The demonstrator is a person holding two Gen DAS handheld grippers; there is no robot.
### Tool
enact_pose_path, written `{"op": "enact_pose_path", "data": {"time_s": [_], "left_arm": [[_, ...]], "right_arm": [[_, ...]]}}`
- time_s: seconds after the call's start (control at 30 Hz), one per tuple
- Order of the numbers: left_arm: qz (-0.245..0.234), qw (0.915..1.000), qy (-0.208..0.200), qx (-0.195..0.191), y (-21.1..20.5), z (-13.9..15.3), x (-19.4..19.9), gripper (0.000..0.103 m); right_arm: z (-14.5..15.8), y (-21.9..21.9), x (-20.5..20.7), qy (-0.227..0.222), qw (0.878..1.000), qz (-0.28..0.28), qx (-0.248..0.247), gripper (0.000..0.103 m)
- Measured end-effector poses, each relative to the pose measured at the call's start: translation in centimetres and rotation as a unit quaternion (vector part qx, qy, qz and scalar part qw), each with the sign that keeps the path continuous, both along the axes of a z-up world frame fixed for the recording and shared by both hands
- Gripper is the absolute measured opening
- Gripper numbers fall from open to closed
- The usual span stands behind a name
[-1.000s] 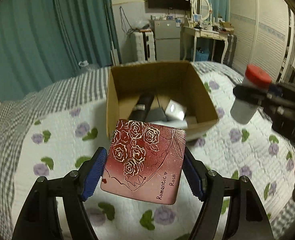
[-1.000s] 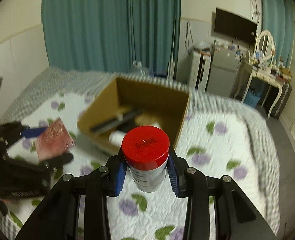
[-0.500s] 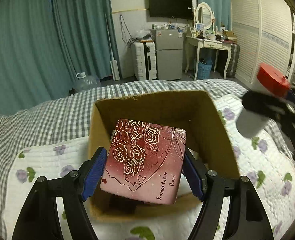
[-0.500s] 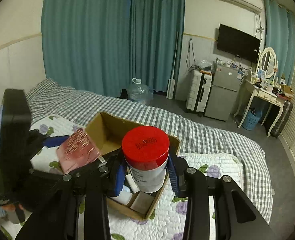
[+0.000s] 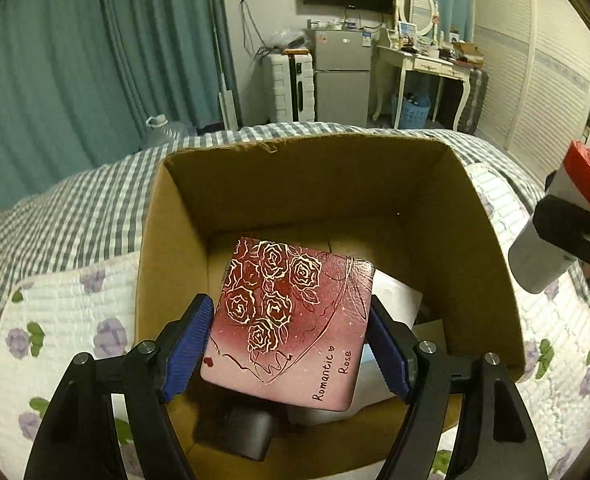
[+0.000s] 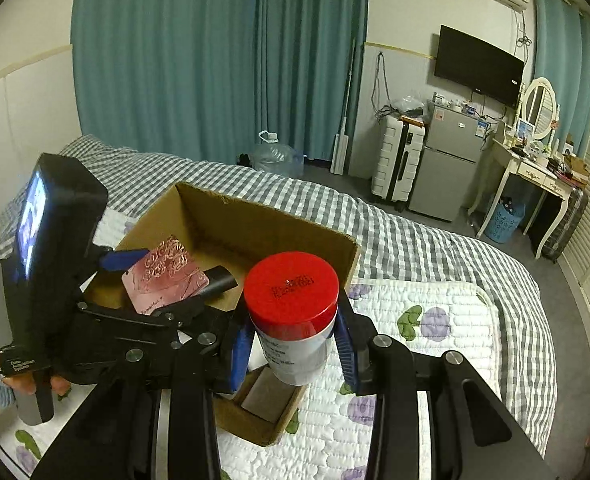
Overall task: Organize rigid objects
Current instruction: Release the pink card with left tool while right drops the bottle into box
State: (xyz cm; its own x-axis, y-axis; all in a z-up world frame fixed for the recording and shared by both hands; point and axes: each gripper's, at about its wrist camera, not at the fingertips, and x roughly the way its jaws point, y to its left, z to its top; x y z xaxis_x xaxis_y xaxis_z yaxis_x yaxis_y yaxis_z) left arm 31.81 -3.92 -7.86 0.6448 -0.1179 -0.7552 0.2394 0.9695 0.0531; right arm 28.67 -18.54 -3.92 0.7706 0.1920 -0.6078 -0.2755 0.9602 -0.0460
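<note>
Now | left gripper [image 5: 291,340] clamps tin [image 5: 291,320] over box [image 5: 295,184] | right gripper [image 6: 293,344] clamps jar [image 6: 293,316]

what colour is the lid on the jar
Red lid on the jar; clearest in the right wrist view.

Right gripper [image 6: 293,346] clamps red-lidded jar [image 6: 291,316] above cardboard box [image 6: 231,216] on bed [image 6: 435,256]. Left gripper [image 6: 151,276] holds pink rose tin [image 6: 165,276] over box.
</note>
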Motion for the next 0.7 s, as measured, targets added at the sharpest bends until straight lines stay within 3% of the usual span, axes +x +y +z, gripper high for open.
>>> {"op": "enact_pose_path", "data": {"time_s": [0.13,0.53,0.7], "left_arm": [[0.005,0.9993,-0.038,0.002,0.2,1.7,-1.2,0.078],[0.014,0.9978,-0.063,0.015,2.1,3.9,-2.5,0.078],[0.025,0.9977,-0.063,0.003,3.5,3.7,-2.6,0.078]], "right_arm": [[0.4,0.2,-0.6,-0.001,1.0,0.001,-0.002,0.036],[1.7,1.1,-1.2,-0.002,1.0,0.011,-0.003,0.036],[0.8,2.5,-0.3,0.025,0.999,0.023,-0.015,0.036]]}}
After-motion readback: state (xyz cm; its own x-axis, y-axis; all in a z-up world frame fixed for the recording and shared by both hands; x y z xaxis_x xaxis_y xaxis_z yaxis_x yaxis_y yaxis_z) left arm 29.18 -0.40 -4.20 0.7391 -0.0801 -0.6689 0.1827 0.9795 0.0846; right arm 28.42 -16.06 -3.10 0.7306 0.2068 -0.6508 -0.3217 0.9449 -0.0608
